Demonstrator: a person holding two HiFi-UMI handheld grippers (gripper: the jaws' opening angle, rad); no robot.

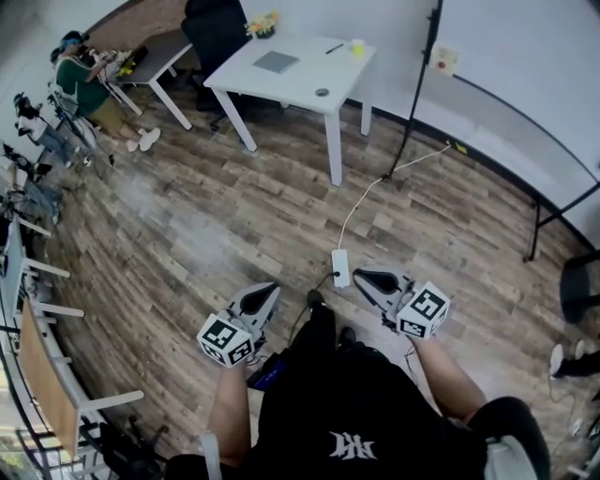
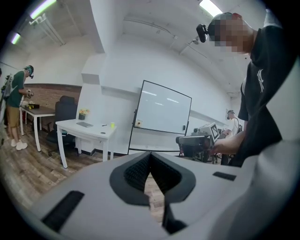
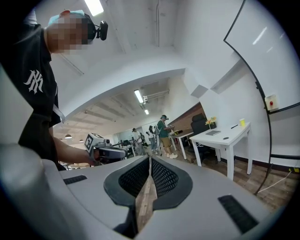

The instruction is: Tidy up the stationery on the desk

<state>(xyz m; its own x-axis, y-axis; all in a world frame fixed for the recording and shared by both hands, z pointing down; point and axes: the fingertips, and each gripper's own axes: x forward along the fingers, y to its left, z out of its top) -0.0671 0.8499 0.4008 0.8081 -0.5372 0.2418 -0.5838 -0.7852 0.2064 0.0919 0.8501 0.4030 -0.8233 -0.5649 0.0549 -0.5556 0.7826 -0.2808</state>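
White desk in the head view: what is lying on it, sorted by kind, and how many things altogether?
On the white desk:
Grey flat pad: 1
Dark pen: 1
Small yellow container: 1
Small dark round thing: 1
Pot of flowers: 1
Total: 5

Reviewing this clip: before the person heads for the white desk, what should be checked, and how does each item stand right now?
1. Left gripper empty, jaws together: ok.
2. Right gripper empty, jaws together: ok.
3. White desk within reach: not ok; it stands well across the floor from the person.
4. Stationery in sight on the desk: ok; grey notebook, pen, yellow item.
5. Floor path free: not ok; a power strip and its cable lie ahead.
6. Identity of the small dark round thing near the desk's edge: cannot tell.
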